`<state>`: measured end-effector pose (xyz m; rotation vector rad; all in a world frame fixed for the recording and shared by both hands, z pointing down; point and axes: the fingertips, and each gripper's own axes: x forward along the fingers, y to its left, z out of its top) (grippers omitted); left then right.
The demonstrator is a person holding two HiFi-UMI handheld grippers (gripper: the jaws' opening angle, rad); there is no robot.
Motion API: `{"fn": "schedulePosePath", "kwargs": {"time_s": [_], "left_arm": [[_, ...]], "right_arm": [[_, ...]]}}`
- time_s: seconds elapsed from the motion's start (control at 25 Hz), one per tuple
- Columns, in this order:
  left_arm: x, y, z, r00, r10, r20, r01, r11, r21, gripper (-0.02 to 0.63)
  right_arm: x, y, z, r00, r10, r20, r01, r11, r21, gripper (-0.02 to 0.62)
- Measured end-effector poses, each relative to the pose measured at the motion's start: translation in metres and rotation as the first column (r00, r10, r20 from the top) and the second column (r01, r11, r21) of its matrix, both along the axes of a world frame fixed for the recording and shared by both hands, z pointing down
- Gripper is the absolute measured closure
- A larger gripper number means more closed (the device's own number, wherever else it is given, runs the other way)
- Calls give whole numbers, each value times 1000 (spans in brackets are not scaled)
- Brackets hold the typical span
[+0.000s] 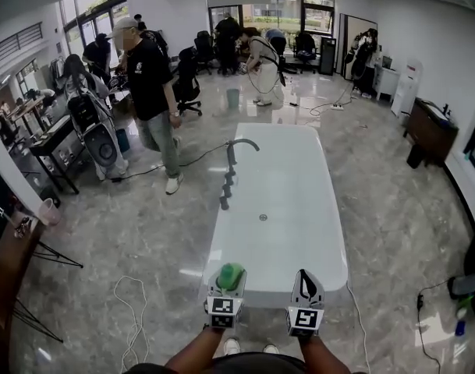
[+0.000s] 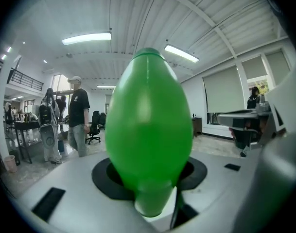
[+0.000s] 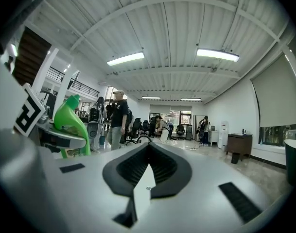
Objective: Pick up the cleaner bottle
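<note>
Table (image 1: 284, 185): long white top. Its near end lies just past my two tools, so I can work at that edge.
Bystander (image 1: 151, 92): stands well off to the table's left, apart from my work and no hazard to the grip.
Left gripper (image 1: 228, 285): jaws partly apart and pressed on the bottle's belly, one pad on each side. I hold it close to level so the load stays upright.
Right gripper (image 3: 148, 148): jaws closed tip to tip with nothing between them. It is parked just beside the left, since I judge one tool enough for this load.
Cleaner bottle (image 2: 148, 130): green, cap upward, clamped in the left gripper over the table's near edge. I judge that it no longer rests on the top.
Stage: pick-up apparently complete (the grip looks centred, so slip seems unlikely).
</note>
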<state>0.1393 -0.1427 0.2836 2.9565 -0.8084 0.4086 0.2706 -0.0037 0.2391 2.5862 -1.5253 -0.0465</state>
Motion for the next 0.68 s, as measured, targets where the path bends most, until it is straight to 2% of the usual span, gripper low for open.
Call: {"fn": "schedulePosePath", "kwargs": {"time_s": [0.2, 0.4, 0.68], "left_arm": [[4, 4, -8, 999, 19, -31, -18, 1000, 10, 419], [5, 15, -10, 998, 22, -58, -25, 999, -35, 420], [-16, 3, -5, 999, -15, -41, 14, 999, -41, 420]], "right_arm": [[-1, 1, -4, 1000, -12, 3, 12, 1000, 13, 578], [-5, 10, -1, 1000, -25, 11, 25, 1000, 11, 578], [-20, -1, 1, 998, -37, 42, 36, 999, 30, 578]]}}
